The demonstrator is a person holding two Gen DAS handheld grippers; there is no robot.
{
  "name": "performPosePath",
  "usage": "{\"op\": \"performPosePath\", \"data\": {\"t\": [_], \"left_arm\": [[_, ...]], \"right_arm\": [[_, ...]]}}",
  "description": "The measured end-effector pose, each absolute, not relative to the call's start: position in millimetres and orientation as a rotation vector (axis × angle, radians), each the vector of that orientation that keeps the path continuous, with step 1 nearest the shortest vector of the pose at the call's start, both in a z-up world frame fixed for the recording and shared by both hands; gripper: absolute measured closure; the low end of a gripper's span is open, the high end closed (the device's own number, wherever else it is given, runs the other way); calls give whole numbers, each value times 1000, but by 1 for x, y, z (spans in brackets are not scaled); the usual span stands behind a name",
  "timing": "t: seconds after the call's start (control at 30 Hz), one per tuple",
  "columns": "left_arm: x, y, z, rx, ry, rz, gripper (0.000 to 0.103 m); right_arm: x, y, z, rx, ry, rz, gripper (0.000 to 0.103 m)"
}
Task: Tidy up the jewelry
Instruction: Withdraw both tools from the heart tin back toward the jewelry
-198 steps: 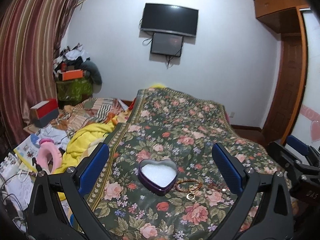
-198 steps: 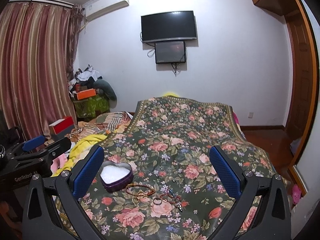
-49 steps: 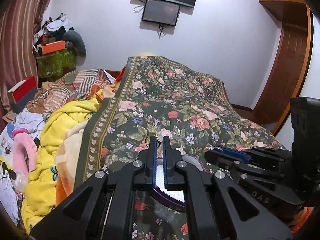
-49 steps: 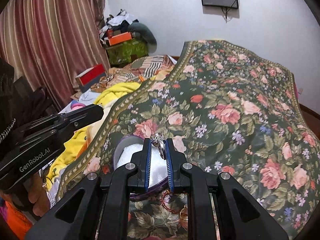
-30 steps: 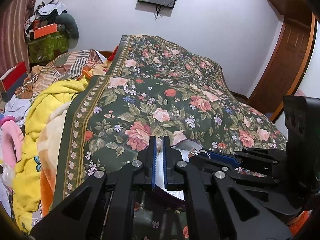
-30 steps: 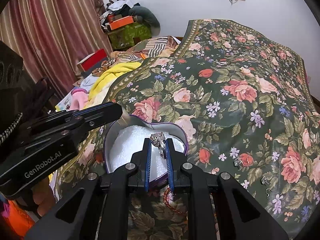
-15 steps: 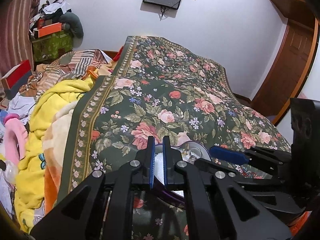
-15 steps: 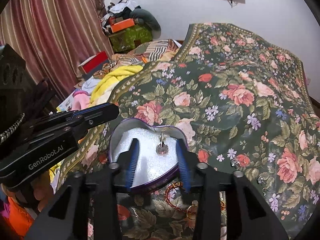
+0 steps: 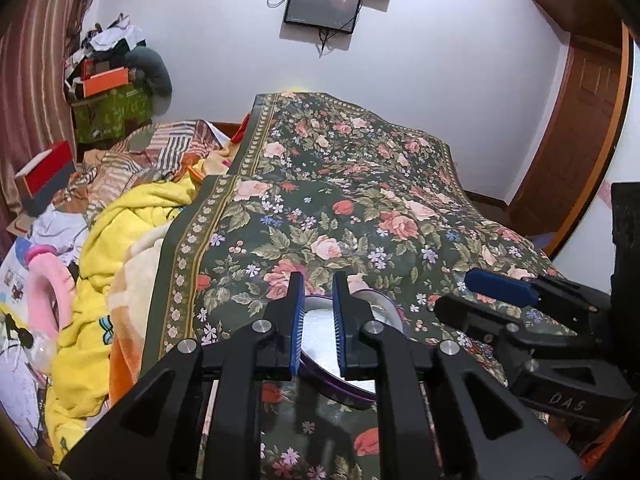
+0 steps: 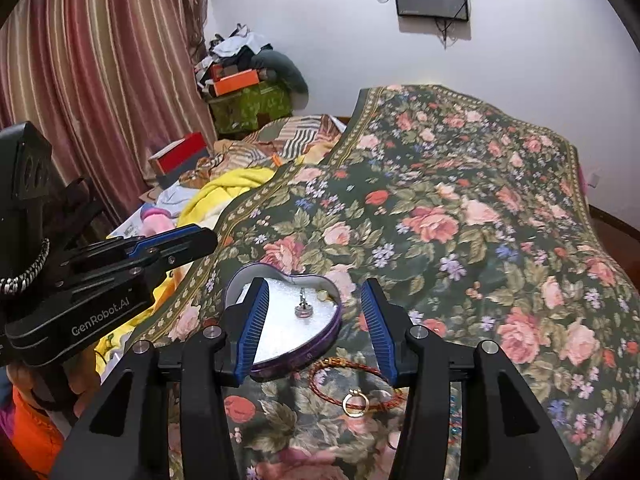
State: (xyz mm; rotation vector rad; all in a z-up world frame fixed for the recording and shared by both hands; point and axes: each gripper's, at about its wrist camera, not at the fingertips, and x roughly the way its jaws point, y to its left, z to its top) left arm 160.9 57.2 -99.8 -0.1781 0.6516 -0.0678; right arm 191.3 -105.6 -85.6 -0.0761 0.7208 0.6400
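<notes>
A purple heart-shaped tin (image 10: 320, 346) with white padding lies on the floral bedspread (image 10: 460, 216). A silver ring (image 10: 303, 310) lies in it, with a small gold piece (image 10: 322, 294) just behind. My right gripper (image 10: 314, 286) hovers over the tin, its jaws opening, and nothing is between them. In front of the tin lie a red braided bracelet (image 10: 354, 368) and a gold ring (image 10: 355, 402). My left gripper (image 9: 317, 280) hangs over the tin (image 9: 386, 312) from the left, jaws opening to a narrow gap with nothing in it.
A yellow blanket (image 9: 132, 224) and other bedding are heaped left of the bedspread. A pink ring-shaped item (image 9: 44, 292) and a red box (image 9: 44, 170) lie further left. Striped curtains (image 10: 100, 60) hang at the left, and a wooden door (image 9: 576, 128) stands at the right.
My right gripper has opened and let go of the silver ring, which now lies in the tin. My left gripper's jaws have parted a little. Both grippers have risen slightly.
</notes>
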Motion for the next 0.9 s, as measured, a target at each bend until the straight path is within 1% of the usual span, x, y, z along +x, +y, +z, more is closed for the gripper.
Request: {"op": "performPosePath", "data": {"t": [0.03,0.07,0.1,0.23,0.3,0.4,0.5,0.9], "left_arm": [[159,55,-97,-171,645,-67,83],[157,53,-95,-166,639,-66,77],[153,50,-91,-156,628,-63,73],[144,37,-81,-124,608,-67,67],[141,32,-77,-116,602,-73,59],[134,21,-72,-91,593,-80,53],[128,8,-72,-68,598,-97,47],[132,-35,-108,-46,743,-190,46]], "right_arm": [[190,-109,-83,-73,714,636,59],[188,-112,-81,-71,707,630,59],[187,-115,-79,-70,701,625,58],[181,-129,-72,-65,678,595,58],[179,-138,-69,-62,668,579,58],[174,-154,-66,-63,656,544,56],[170,-172,-66,-58,651,511,55],[161,-229,-85,-58,710,399,55]]}}
